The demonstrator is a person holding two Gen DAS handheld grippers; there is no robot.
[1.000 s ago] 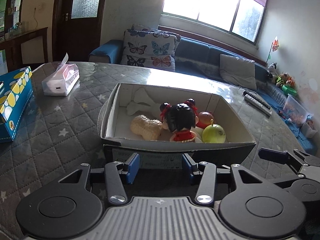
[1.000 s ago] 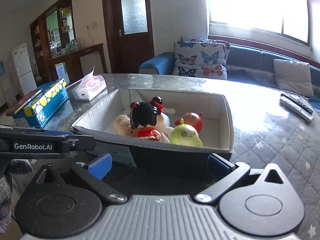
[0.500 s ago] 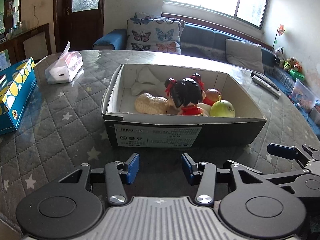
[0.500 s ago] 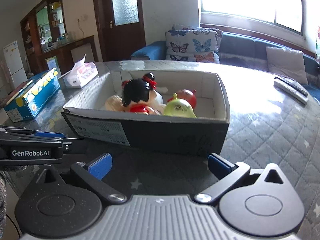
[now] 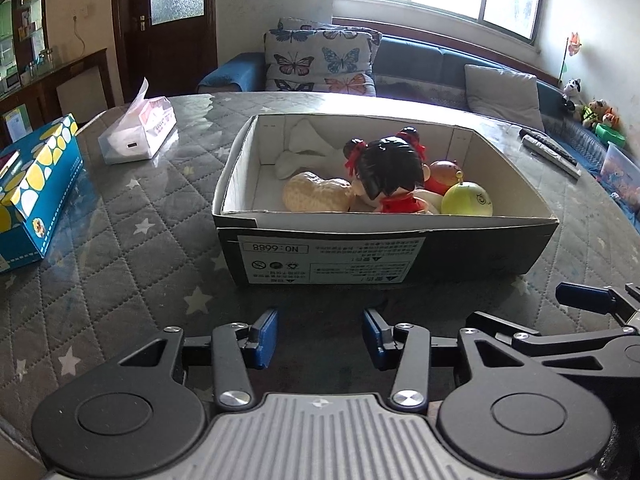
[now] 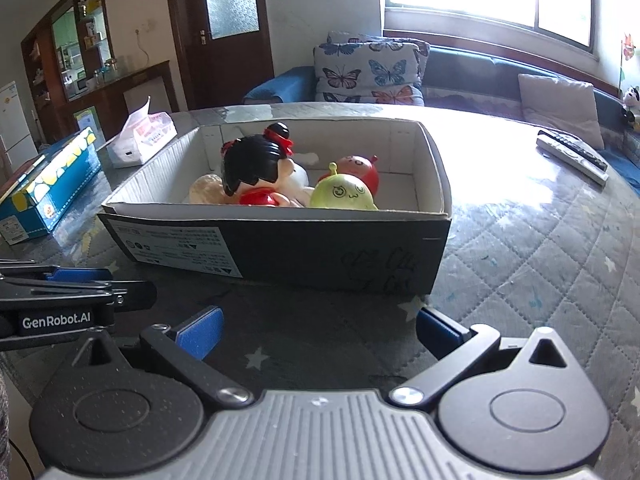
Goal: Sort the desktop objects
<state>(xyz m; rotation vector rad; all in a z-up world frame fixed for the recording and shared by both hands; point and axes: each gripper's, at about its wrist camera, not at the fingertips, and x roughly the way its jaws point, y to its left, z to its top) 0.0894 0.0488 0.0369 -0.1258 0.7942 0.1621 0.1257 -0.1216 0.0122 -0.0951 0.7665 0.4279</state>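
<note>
- The open cardboard box (image 5: 384, 256) sits on the quilted table in front of me, black outside, white inside, with a white label on its near wall.
- A doll (image 5: 386, 178) with black hair and red bows lies near the middle of the box.
- A beige peanut-shaped toy (image 5: 316, 196) lies to the doll's left.
- A yellow-green ball toy with a face (image 6: 344, 194) rests on its right, a red one (image 6: 358, 168) behind.
- A white bone-shaped piece (image 5: 304, 148) lies at the back.

box (image 5: 472, 248): matt cardboard, paper label
tabletop (image 5: 132, 248): quilted cloth under glossy clear cover
doll (image 5: 390, 176): glossy plastic
tissue pack (image 5: 140, 132): shiny plastic film
</note>
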